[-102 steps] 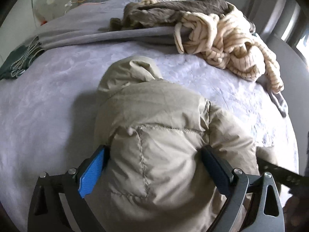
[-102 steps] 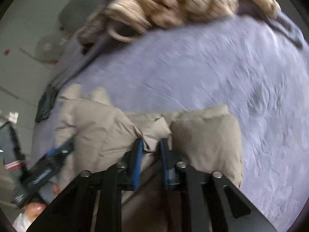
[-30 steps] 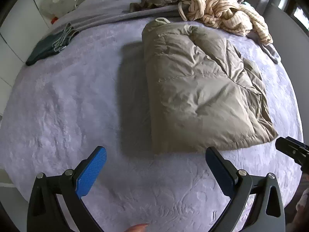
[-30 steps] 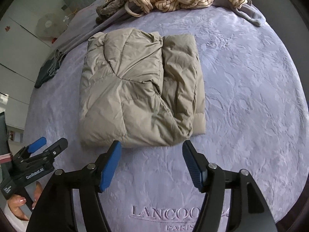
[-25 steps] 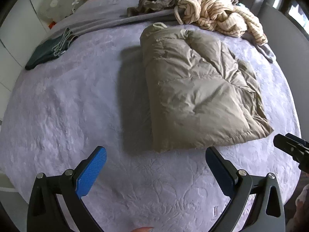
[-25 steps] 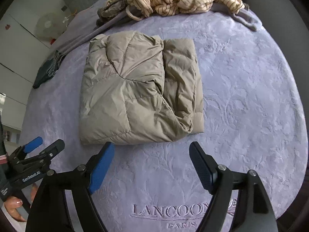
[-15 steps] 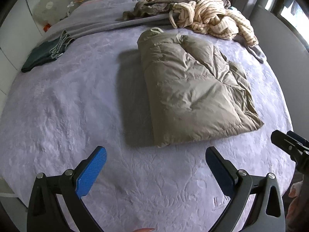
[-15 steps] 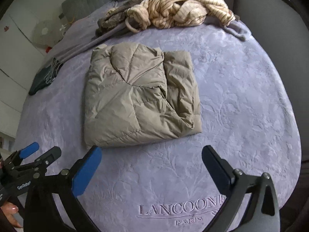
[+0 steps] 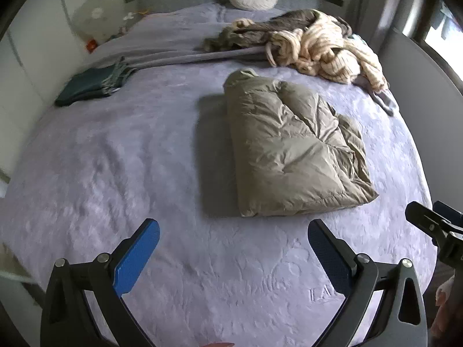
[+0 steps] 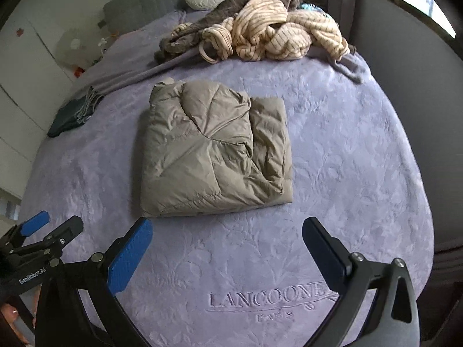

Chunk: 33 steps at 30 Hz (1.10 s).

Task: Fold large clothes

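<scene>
folded jacket (image 10: 214, 153) lies on bed (image 10: 347, 173)

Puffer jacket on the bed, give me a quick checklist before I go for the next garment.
1. Puffer jacket folded into a compact bundle: ok.
2. Jacket lying free on the bedspread, apart from both grippers: ok.
3. Left hand-held gripper open and empty: ok.
4. Right hand-held gripper open and empty, jaws just opened wide: ok.
5. Striped garment in the pile unfolded, ready to pick: ok.
6. What is tangled under the pile: cannot tell.
</scene>
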Available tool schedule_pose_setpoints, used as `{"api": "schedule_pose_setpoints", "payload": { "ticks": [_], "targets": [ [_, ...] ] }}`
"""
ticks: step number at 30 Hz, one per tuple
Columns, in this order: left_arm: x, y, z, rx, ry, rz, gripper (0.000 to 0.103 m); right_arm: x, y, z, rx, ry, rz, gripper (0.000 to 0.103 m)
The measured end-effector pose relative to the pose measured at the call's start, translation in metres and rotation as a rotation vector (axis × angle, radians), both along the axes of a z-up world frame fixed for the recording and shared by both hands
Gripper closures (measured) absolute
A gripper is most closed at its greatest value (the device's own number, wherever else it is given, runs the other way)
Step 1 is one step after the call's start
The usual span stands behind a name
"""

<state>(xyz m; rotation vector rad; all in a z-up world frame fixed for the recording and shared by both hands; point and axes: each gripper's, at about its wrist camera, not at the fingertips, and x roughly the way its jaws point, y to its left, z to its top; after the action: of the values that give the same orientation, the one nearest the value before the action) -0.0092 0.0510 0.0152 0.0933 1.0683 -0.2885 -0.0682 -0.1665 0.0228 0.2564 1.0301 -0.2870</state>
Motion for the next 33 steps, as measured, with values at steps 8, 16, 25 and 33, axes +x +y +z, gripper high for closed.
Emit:
{"api": "schedule_pose_setpoints", "payload": {
  "ticks": [8,16,25,33],
  "targets": [
    [-0.033,0.003,0.024,0.012,-0.046,0.04,0.0,-0.024,0.004,0.027,-0.047,-0.052,0.046,0.0],
    [-0.055,0.005,0.035,0.036,-0.085,0.06,0.0,-0.04,0.012,0.043,-0.091,-0.093,0.072,0.0],
    [-0.062,0.01,0.04,0.042,-0.104,0.086,0.0,-0.046,0.012,0.05,-0.091,-0.11,0.07,0.0],
    [-0.064,0.007,0.043,0.043,-0.109,0.085,0.0,-0.047,0.012,0.05,-0.088,-0.113,0.069,0.0]
  ]
}}
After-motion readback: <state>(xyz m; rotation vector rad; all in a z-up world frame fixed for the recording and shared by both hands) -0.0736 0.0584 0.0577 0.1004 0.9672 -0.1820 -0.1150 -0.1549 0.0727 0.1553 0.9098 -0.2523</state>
